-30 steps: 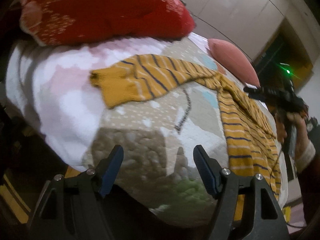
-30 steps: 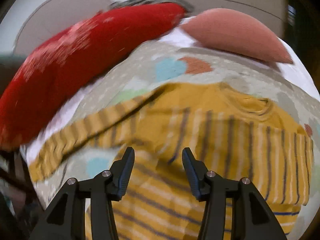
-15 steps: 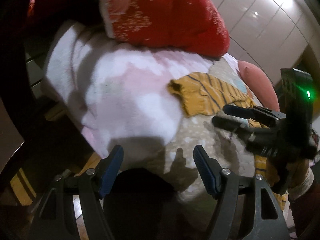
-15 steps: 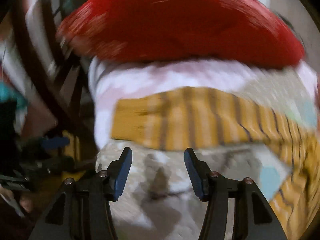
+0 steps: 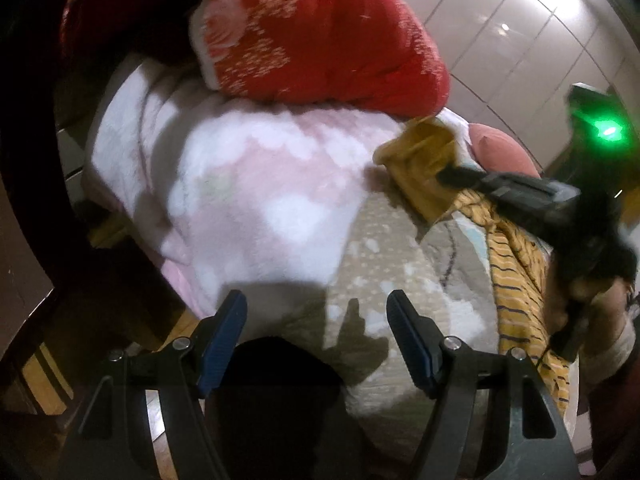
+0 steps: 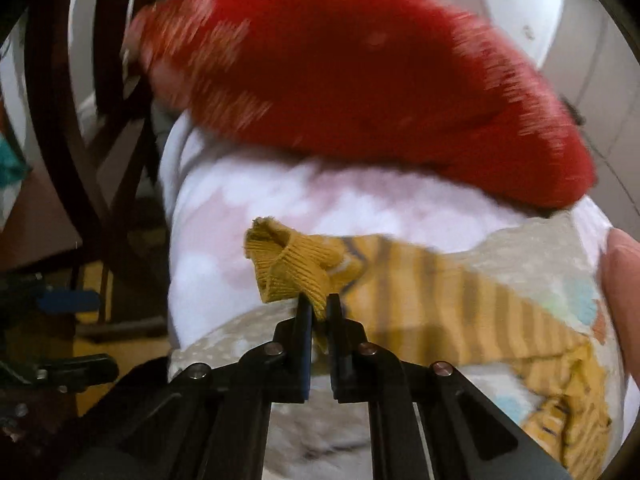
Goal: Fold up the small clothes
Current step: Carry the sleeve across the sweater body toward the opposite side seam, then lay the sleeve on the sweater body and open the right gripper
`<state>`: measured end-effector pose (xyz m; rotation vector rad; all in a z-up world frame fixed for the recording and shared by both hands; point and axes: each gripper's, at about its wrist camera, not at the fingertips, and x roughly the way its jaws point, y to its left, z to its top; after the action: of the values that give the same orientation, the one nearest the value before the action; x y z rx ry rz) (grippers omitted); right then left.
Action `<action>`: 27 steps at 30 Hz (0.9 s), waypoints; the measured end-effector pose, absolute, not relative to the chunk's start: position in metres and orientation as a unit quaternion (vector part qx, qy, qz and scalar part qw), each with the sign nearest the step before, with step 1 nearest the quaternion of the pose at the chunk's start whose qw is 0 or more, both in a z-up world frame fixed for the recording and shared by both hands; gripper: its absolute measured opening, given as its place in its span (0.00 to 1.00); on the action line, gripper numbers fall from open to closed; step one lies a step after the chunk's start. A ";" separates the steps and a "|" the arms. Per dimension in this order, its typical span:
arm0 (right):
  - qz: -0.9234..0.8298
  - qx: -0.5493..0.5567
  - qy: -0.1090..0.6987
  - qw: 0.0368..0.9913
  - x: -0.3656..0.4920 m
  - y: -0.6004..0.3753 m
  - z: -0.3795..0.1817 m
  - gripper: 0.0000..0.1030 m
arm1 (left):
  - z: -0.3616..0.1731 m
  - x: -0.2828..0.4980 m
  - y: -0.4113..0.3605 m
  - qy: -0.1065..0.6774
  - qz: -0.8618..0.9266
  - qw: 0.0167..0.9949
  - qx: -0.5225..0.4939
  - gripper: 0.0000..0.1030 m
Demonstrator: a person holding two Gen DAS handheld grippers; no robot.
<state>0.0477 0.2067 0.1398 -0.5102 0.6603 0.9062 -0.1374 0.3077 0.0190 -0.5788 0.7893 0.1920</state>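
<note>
- left wrist view: the left gripper (image 5: 316,338) hangs with its blue-padded jaws spread wide and nothing between them, above the near edge of a patterned quilt (image 5: 384,264) on the bed.
- further along, a fluffy pink and white blanket (image 5: 256,188) lies under a red pillow with white print (image 5: 320,36); a salmon cushion (image 5: 504,152) sits at the right.
- the right gripper (image 5: 444,174) reaches in from the right, clamped on the cuff of the mustard striped sweater (image 5: 516,276), whose sleeve end is raised off the bedding while the body trails down the right side of the quilt.
- right wrist view: the right gripper (image 6: 319,312) has its jaws pinched together on the ribbed sleeve cuff (image 6: 292,268), which bunches up just beyond the tips.
- the striped sleeve runs right across the quilt (image 6: 532,252) to the rest of the sweater (image 6: 560,408); the blurred red pillow (image 6: 360,80) lies behind on the blanket (image 6: 240,200).
</note>
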 end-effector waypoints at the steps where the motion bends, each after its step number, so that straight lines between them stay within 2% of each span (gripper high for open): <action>1: 0.419 -0.234 0.306 0.822 0.050 0.198 0.149 0.06 | 0.021 -0.136 0.304 0.378 0.088 0.880 -0.274 0.69; 6: 0.326 -0.258 0.292 0.861 0.080 0.091 0.197 0.05 | 0.033 -0.127 0.278 0.380 0.062 0.889 -0.249 0.69; 10: 0.223 -0.270 0.313 0.883 0.105 -0.012 0.206 0.04 | 0.038 -0.117 0.261 0.386 0.044 0.891 -0.234 0.69; 14: 0.113 -0.250 0.350 0.895 0.120 -0.120 0.192 0.04 | 0.042 -0.104 0.240 0.392 0.023 0.894 -0.218 0.69; 17: 0.019 -0.246 0.396 0.885 0.131 -0.188 0.158 0.05 | 0.047 -0.093 0.222 0.394 0.005 0.896 -0.205 0.69; 19: -0.036 -0.249 0.429 0.868 0.135 -0.225 0.128 0.16 | 0.052 -0.088 0.209 0.394 -0.008 0.898 -0.198 0.69; 21: -0.071 -0.236 0.446 0.860 0.128 -0.255 0.111 0.22 | 0.058 -0.084 0.195 0.393 -0.019 0.901 -0.183 0.69; 27: -0.050 -0.100 0.441 0.891 0.104 -0.298 0.116 0.38 | 0.064 -0.070 0.164 0.405 -0.042 0.902 -0.140 0.70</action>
<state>0.1039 -0.2980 0.1160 -0.2081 0.9156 -0.1029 -0.0696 0.1636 0.0635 -0.2901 0.8380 -0.0862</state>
